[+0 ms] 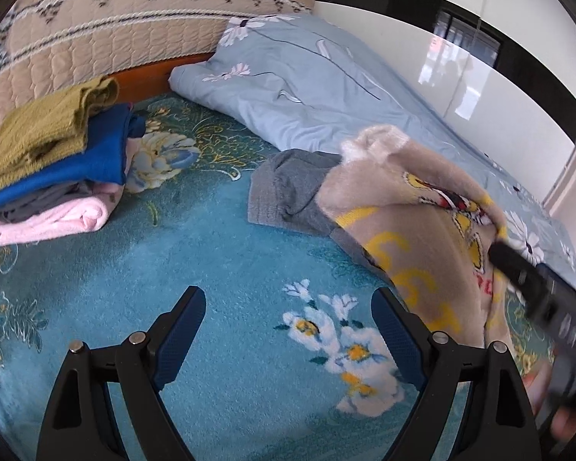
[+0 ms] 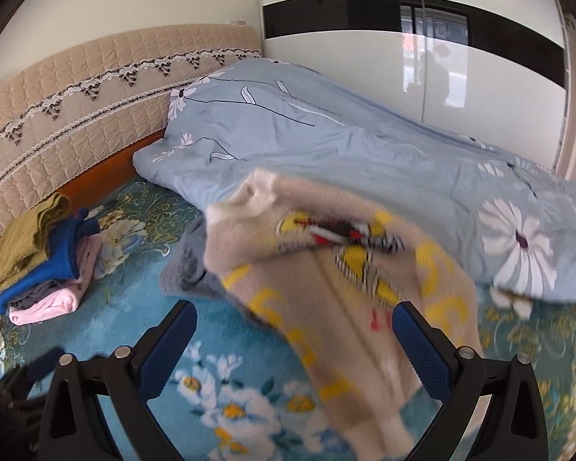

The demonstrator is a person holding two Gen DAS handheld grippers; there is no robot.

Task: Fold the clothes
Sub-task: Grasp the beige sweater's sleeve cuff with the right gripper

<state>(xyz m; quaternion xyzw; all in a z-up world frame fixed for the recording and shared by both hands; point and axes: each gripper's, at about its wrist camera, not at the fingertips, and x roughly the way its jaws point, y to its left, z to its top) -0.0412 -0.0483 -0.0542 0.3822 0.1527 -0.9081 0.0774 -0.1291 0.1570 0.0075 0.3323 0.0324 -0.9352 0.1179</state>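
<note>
— Where's the garment they're working on?

— The fuzzy beige sweater with yellow lettering and a cartoon print (image 2: 326, 269) lies across the teal plush floral bedspread (image 1: 219, 238), towards the right side of the bed. Its pale collar end points at the headboard, and it rests partly over a grey knitted garment (image 1: 288, 196) and touches it.

— Can you read the lettering?

— Not properly. There are big yellow block letters running down the cloth and a few small red ones near the cartoon, but they are blurred and creased, so I can't make out a word or a brand.

— And the tools?

— The left gripper (image 1: 288, 342) hangs over bare bedspread with its blue-padded fingers spread wide, holding nothing; the sweater's edge lies just beside its right finger. The right gripper (image 2: 293, 349) is also spread wide, and the sweater lies between and beyond its fingers, with nothing pinched. From the left camera the right tool shows as a blurred black shape over the sweater, with part of a hand (image 1: 553, 411) behind it.

— Anything else on the bed?

— A stack of folded clothes (image 1: 50, 176) at the left near the quilted beige headboard (image 1: 96, 38): olive on top, then blue, grey and pink. A light blue flowered duvet (image 2: 326, 134) lies heaped along the far side, just behind the sweater.
</note>
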